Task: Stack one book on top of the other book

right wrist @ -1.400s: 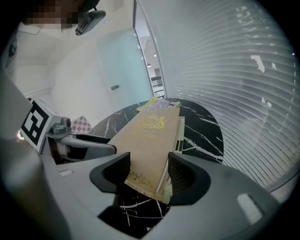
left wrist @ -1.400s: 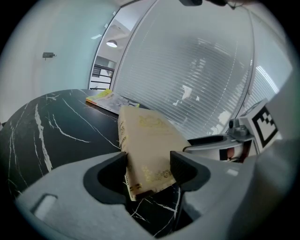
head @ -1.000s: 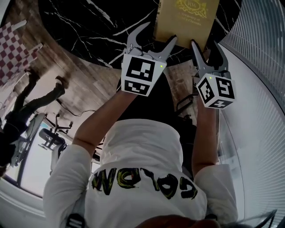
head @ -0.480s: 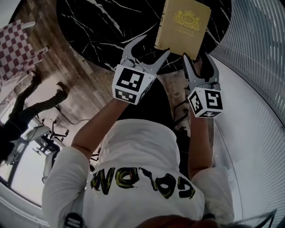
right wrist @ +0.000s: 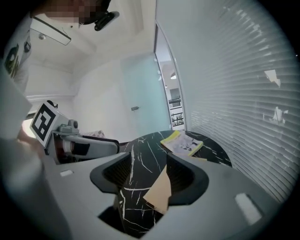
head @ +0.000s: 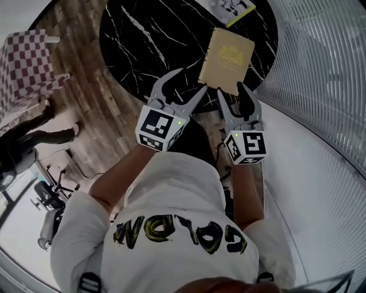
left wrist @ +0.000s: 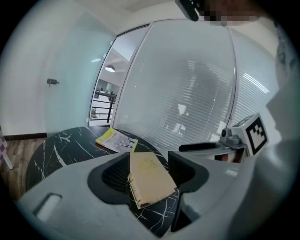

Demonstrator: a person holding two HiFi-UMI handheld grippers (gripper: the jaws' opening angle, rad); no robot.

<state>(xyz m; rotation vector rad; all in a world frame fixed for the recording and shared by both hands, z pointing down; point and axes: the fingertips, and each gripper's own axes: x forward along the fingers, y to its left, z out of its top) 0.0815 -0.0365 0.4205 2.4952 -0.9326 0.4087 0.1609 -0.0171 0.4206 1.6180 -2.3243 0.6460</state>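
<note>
Round black bench [head: 143, 40], white-veined, beside a wall of slatted blinds; it carries both books.

Tan book [head: 227, 60]: lies flat and closed near the bench's near edge, on the side toward the blinds. Plain tan cover with a gold emblem and a thick block of pages. It is probably a stiff hardback, fairly heavy for one claw, with a smooth cover that may slip. It is best taken by its two long edges, one claw on each side, so it stays level.

Thin book [head: 231, 8]: pale printed cover with a yellow border, flat at the far edge, near the tan one but apart from it. It looks soft-covered and likely to sag if lifted by one corner.

Left claw [head: 193, 80] and right claw [head: 234, 91]: both are held above the bench's near edge, just short of the tan book. Each is spread, though the jaws have just been narrowing a little, with nothing between them.
</note>
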